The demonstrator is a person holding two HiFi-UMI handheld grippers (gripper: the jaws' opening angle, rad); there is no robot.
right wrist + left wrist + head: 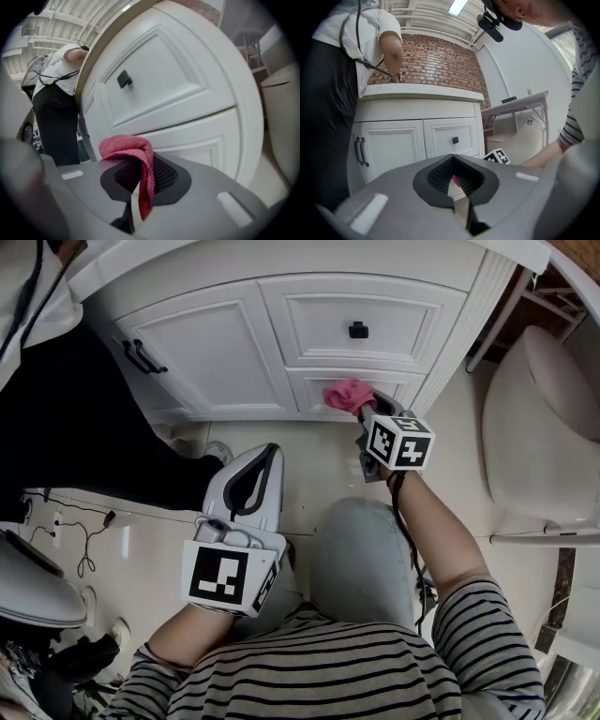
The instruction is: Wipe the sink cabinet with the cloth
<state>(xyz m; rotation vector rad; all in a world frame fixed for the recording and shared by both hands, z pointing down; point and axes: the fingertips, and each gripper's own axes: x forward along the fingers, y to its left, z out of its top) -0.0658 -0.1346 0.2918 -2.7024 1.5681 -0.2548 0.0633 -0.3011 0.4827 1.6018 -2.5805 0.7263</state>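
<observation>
Head view shows the white sink cabinet from above, with the person kneeling on the floor in front of it. The right claw is at the lower drawer of the cabinet and pinches a pink cloth. The cloth is bunched at the front of this drawer and seems to touch it. In the right gripper view, the cloth hangs folded over the jaws, and one edge of it goes down between them. Just above it on the cabinet is the upper drawer with a small black square knob. The cabinet door to the left of the drawers has a black bar handle.

The left claw is held low in front of the cabinet door, apart from it, and its jaws are pressed together with nothing between them. Each claw carries a marker cube with black and white square patterns; these are patterns only, not letters. A pale toilet stands to the right of the cabinet. Another person in black trousers stands at the left end of the cabinet.
</observation>
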